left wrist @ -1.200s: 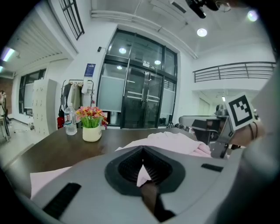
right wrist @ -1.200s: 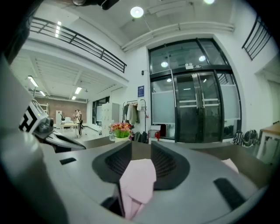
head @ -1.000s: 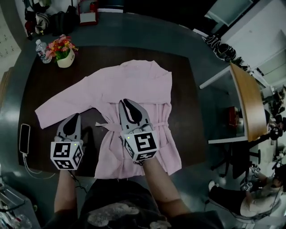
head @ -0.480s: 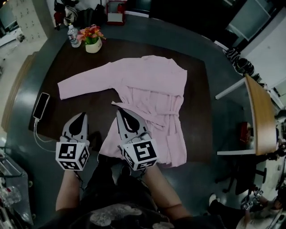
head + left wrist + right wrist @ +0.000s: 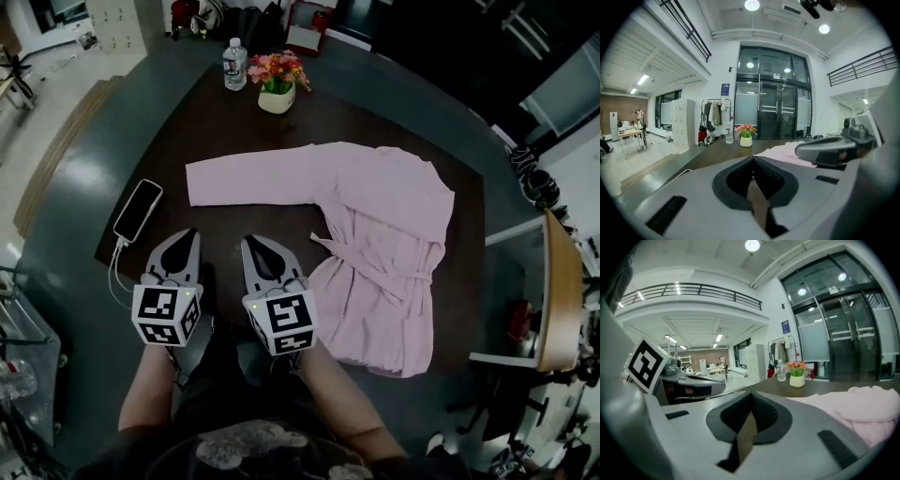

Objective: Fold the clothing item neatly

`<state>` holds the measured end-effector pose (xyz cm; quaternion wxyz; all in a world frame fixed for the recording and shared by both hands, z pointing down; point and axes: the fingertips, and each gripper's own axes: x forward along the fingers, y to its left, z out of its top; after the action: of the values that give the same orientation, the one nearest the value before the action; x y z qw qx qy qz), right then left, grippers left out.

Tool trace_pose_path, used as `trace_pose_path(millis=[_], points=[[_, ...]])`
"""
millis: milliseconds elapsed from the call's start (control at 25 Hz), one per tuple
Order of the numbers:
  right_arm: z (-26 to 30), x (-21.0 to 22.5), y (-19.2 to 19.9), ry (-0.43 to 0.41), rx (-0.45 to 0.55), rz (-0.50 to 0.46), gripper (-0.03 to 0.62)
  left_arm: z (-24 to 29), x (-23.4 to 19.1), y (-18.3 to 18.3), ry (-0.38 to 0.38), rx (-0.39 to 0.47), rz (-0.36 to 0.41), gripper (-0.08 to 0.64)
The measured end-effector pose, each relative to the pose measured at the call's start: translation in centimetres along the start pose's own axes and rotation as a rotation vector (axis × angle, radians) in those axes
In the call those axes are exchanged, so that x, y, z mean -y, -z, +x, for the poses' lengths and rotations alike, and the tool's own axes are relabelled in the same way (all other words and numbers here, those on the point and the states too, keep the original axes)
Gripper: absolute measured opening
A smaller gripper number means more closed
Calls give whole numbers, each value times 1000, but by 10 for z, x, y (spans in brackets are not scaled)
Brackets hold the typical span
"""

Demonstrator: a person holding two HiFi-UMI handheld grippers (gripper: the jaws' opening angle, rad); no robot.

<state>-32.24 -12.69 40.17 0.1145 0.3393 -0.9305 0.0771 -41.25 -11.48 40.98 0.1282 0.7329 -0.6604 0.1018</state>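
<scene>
Ahead and rightward of the closed, empty left gripper point(image 5: 187, 236) and right gripper point(image 5: 254, 244), the robe point(image 5: 384, 234) is spread, nearer the latter, its sleeve point(image 5: 248, 181) stretched crosswise.

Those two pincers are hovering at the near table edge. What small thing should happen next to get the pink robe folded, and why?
Probably open the left gripper and reach to the cuff of the outstretched sleeve. Both it and the right gripper are shut and empty, and that sleeve lies flat, sticking out sideways from the pink robe.
</scene>
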Motion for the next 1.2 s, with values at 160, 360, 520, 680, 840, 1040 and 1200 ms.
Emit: trace_pose_path(millis=[160, 360, 520, 680, 840, 1040, 1200], points=[[76, -35, 14, -6, -86, -42, -8, 20, -69, 7, -13, -21, 29, 9], [151, -47, 41, 42, -189, -81, -5, 41, -126, 11, 6, -40, 15, 9], [193, -51, 68, 51, -293, -128, -4, 52, -148, 23, 21, -73, -25, 9], [220, -48, 91, 51, -394, -104, 54, 60, -151, 33, 62, -103, -39, 9], [235, -44, 106, 76, -461, -123, 63, 65, -151, 38, 88, -117, -56, 9], [244, -41, 117, 94, -509, -162, 66, 69, -152, 39, 102, -123, -63, 9], [244, -41, 119, 85, -531, -152, 55, 70, -153, 40, 101, -129, -67, 9]])
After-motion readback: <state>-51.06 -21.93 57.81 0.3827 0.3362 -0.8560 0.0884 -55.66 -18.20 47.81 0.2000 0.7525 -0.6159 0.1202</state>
